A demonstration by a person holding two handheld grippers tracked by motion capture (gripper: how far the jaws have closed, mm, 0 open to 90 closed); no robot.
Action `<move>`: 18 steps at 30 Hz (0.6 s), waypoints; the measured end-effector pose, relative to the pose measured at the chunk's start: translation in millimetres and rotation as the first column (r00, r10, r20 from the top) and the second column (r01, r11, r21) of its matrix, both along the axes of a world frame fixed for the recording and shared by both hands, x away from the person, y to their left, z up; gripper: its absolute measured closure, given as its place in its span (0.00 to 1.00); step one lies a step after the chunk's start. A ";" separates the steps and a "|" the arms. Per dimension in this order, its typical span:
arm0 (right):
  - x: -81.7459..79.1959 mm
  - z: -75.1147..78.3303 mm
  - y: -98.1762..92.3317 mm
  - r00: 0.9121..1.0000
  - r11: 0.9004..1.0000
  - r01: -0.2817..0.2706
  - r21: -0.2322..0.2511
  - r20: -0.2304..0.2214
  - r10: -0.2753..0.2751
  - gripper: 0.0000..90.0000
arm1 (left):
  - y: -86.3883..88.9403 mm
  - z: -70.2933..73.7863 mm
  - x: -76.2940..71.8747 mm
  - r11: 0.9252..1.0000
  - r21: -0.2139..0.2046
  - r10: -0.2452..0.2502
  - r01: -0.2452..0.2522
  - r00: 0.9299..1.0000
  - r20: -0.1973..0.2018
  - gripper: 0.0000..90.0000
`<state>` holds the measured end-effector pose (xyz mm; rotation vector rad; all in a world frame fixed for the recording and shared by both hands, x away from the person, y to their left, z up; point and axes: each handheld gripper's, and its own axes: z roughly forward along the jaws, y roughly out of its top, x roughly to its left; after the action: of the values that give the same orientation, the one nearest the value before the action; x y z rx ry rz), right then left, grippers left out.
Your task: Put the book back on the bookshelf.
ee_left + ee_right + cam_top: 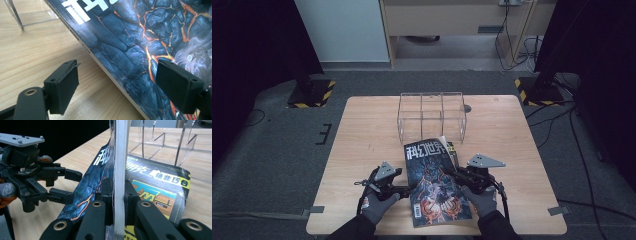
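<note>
Pale wood makes the table (362,150) top, and we see a clear plastic divider box (432,116) standing toward its far edge, near the middle. Nearer the front edge we find a magazine (434,185) with a dark cover of cracked, glowing lava and white characters at its top. Our right gripper (119,195) is clamped on the magazine's right edge, its two black jaws pressed against either side of the pages, lifting that side so the cover tilts up. Under it lies a second magazine (160,187) with a yellow and black cover, flat on the table just before the divider box. Our left gripper (117,82) sits by the lava magazine's left edge with its jaws spread wide, one over bare wood and one over the cover, gripping nothing. Gloved hands hold both grippers from the front edge.
</note>
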<state>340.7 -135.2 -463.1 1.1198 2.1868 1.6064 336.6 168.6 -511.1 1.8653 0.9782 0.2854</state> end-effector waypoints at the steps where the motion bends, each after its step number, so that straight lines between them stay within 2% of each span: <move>1: -0.2 0.8 -0.3 1.000 1.000 -0.001 0.001 0.004 0.001 0.92 | 0.1 0.4 0.1 1.000 -0.004 -0.003 0.003 1.000 0.002 0.20; 11: -3.2 9.6 -1.5 0.999 1.000 0.000 0.010 0.047 0.000 0.92 | 0.5 4.4 0.8 0.999 -0.034 0.009 -0.008 1.000 0.016 0.20; 18: -5.5 15.5 -2.7 0.997 1.000 -0.002 0.016 0.079 0.001 0.92 | -1.4 7.2 1.5 0.998 -0.060 -0.004 0.005 1.000 0.024 0.20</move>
<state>335.2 -137.9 -447.6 1.0411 2.1291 1.6425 338.1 167.2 -503.9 1.8059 0.9568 0.2721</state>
